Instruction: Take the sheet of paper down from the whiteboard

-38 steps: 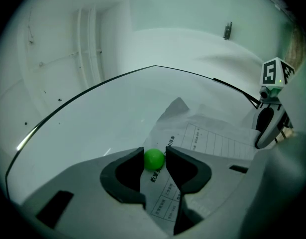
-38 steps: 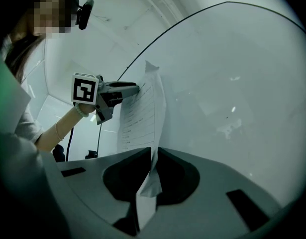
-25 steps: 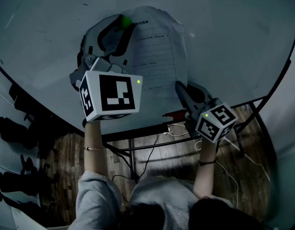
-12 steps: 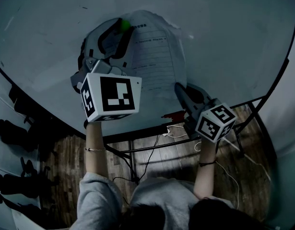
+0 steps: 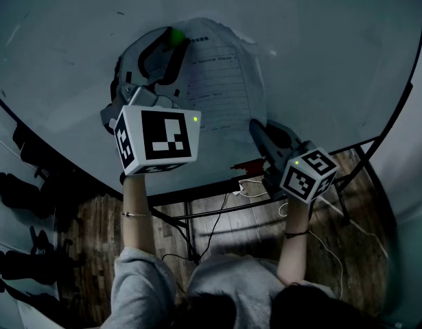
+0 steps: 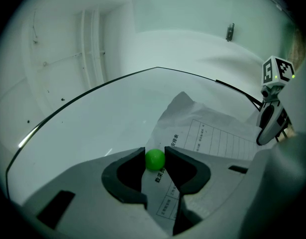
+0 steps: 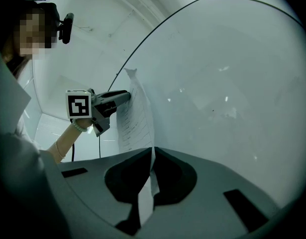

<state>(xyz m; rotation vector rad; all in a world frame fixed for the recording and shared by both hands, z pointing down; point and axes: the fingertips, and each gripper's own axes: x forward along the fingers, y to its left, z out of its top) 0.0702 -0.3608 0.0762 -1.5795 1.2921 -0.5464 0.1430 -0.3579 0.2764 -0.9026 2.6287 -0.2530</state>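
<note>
A printed sheet of paper (image 5: 224, 74) hangs on the whiteboard (image 5: 320, 60), its top edge crumpled. A small green ball magnet (image 5: 176, 34) sits at the sheet's upper left corner. My left gripper (image 5: 175, 41) is raised to that corner, and in the left gripper view its fingertips close on the green magnet (image 6: 154, 160) from both sides, over the paper (image 6: 217, 138). My right gripper (image 5: 252, 124) is lower, at the sheet's bottom right corner. In the right gripper view it (image 7: 152, 151) is shut on the paper's edge (image 7: 135, 118), which runs between the jaws.
The whiteboard's dark lower rail (image 5: 217, 184) runs below both grippers, with a red item (image 5: 248, 164) on it. Under it are the stand's legs and white cables (image 5: 255, 187) on a wooden floor. Dark shoes (image 5: 12, 184) lie at the left.
</note>
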